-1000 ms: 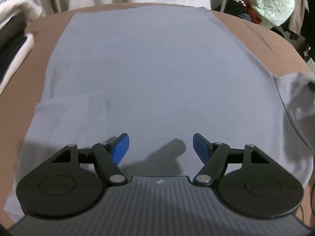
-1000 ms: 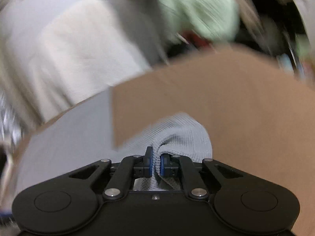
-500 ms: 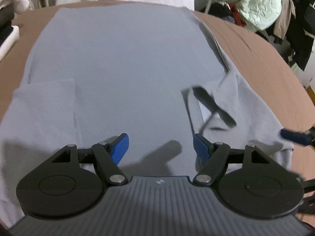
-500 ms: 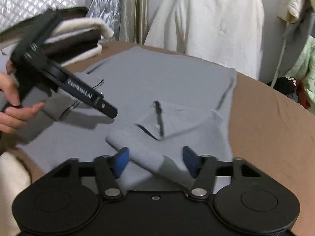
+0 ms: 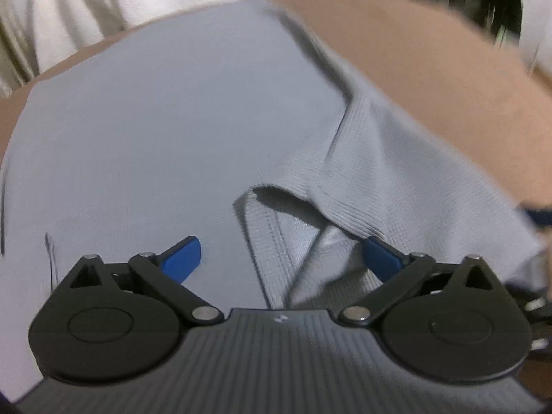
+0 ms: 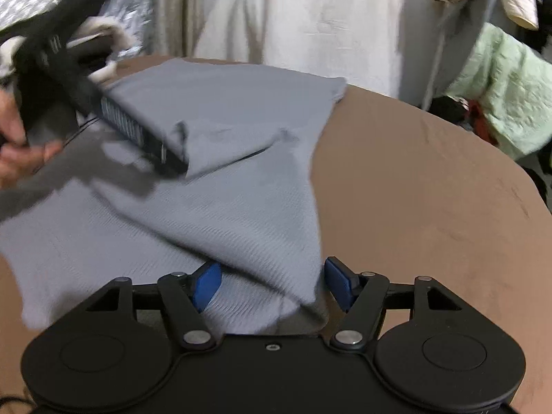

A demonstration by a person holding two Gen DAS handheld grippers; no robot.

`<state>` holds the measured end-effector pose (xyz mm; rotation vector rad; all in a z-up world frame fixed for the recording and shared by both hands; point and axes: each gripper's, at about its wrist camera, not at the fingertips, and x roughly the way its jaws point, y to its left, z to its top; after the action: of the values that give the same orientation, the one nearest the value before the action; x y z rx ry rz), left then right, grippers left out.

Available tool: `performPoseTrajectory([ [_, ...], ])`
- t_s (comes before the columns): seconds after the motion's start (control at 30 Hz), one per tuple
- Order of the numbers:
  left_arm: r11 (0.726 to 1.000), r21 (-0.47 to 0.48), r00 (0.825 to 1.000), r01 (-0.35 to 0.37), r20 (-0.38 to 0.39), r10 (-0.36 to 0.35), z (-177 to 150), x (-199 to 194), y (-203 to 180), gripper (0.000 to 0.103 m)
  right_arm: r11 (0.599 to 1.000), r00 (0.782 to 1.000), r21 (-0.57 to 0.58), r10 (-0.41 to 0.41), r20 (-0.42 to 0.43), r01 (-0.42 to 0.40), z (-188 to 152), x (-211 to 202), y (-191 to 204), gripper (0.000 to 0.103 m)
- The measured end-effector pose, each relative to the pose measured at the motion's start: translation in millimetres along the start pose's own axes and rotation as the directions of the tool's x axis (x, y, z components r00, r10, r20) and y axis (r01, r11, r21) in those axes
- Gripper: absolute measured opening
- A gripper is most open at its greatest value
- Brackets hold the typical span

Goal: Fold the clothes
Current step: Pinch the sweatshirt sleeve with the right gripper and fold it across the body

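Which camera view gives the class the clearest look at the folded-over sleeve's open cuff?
The left wrist view: the sleeve lies close ahead, its cuff opening and ribbing visible. The right wrist view shows the sleeve blurred and edge-on, with the cuff opening unseen.

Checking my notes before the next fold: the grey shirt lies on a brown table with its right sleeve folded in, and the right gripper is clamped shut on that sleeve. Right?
Not quite. The right gripper is open, as the right wrist view shows; the sleeve only lies between its jaws.

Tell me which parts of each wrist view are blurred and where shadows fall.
Left wrist view: background and table edge smeared; dark shadow under the grey shirt's folded sleeve. Right wrist view: the left gripper blurred, casting a shadow on the shirt.
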<state>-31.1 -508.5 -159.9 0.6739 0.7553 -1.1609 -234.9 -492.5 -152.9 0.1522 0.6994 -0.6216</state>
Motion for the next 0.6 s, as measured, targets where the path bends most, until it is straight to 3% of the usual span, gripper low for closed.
performPoseTrajectory([
  [0.03, 1.000, 0.008, 1.000, -0.020, 0.013, 0.020, 4.2, 6.4, -2.4, 0.103, 1.000, 1.000, 0.014, -0.003, 0.000, 0.003, 0.2, -0.1, -3.1, 0.071],
  [0.07, 0.999, -0.009, 0.999, -0.033, 0.023, 0.033, 9.4, 9.6, -0.4, 0.084, 1.000, 1.000, 0.016, -0.011, -0.002, 0.011, -0.4, 0.5, -5.8, 0.071],
  [0.1, 0.998, -0.040, 0.999, -0.045, 0.022, 0.046, 17.1, 10.5, 5.6, 0.044, 1.000, 1.000, 0.018, -0.023, 0.002, 0.023, -3.2, 0.3, -7.8, 0.070],
  [0.17, 0.992, -0.102, 0.997, -0.071, 0.010, 0.072, 34.3, 11.2, 19.4, 0.012, 0.999, 0.999, 0.024, -0.049, 0.012, 0.048, -9.9, -1.0, -11.4, 0.066],
  [0.27, 0.978, -0.191, 0.995, -0.088, 0.034, 0.096, 43.3, 2.0, 44.5, 0.009, 0.998, 0.998, 0.058, -0.041, 0.037, 0.038, -18.4, -11.1, -15.8, 0.046],
  [0.37, 0.953, -0.281, 0.993, -0.110, 0.000, 0.115, 38.1, -1.0, 73.7, 0.015, 0.997, 0.998, 0.071, -0.029, 0.047, 0.025, -23.2, -13.9, -16.5, 0.042],
  [0.43, 0.930, -0.358, 0.997, -0.082, -0.026, 0.077, 25.5, -3.2, 90.8, 0.032, 0.997, 0.998, 0.069, -0.034, 0.053, 0.030, -24.1, -11.7, -15.5, 0.042],
  [0.5, 0.917, -0.398, 1.000, 0.002, 0.014, 0.004, 11.3, -13.6, 100.0, 0.054, 0.996, 0.998, 0.088, -0.030, 0.060, 0.025, -24.5, -10.3, -16.4, 0.044],
  [0.6, 0.923, -0.364, 0.991, 0.124, 0.094, -0.096, -4.4, -29.5, 91.5, 0.063, 0.992, 0.998, 0.128, -0.010, 0.066, 0.001, -24.2, -8.7, -19.5, 0.049],
])
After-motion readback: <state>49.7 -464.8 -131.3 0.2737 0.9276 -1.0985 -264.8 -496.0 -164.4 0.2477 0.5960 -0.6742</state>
